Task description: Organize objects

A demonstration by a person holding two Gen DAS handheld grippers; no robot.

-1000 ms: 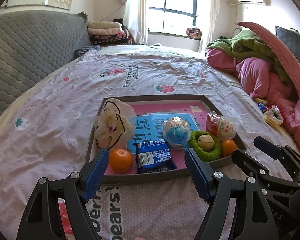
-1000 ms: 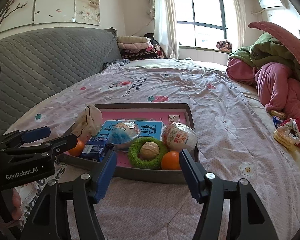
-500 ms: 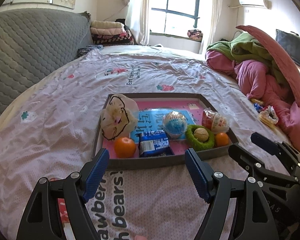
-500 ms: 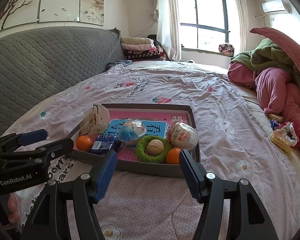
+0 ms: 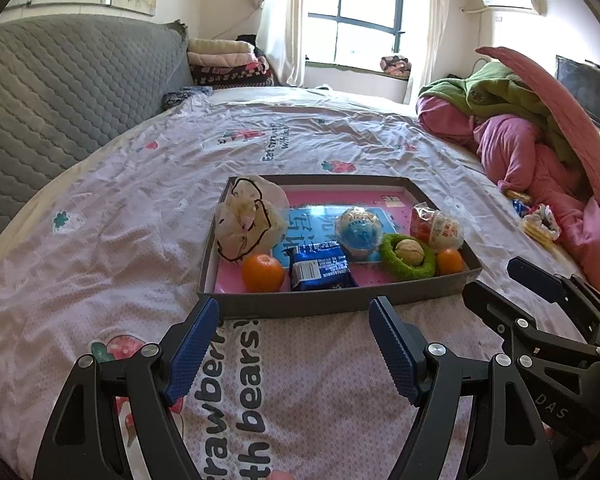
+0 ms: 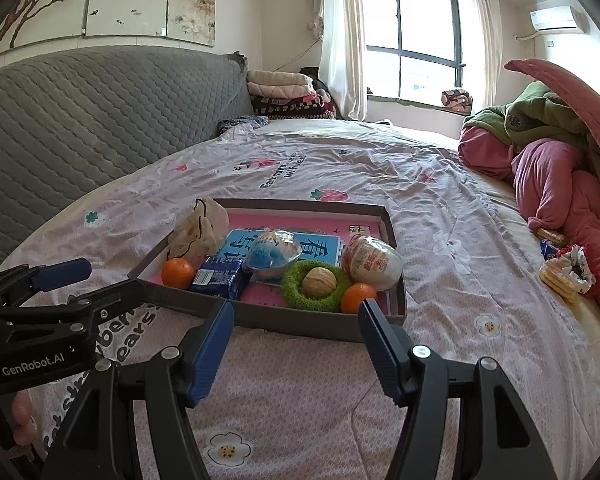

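A grey tray with a pink floor lies on the bed. In it are a cream bag, two oranges, a blue snack packet, a blue ball in wrap, a walnut in a green ring, and a wrapped egg-shaped pack. My left gripper is open and empty, short of the tray's near edge. My right gripper is open and empty too, also short of the tray.
The pink printed bedsheet spreads all around the tray. A grey quilted headboard is on the left. Pink and green bedding is heaped at the right, with snack packs beside it. Folded blankets lie at the back.
Both grippers have drawn back from the tray and risen a little; the tray looks smaller and farther. Both stay open and empty. The items in the tray have not moved.
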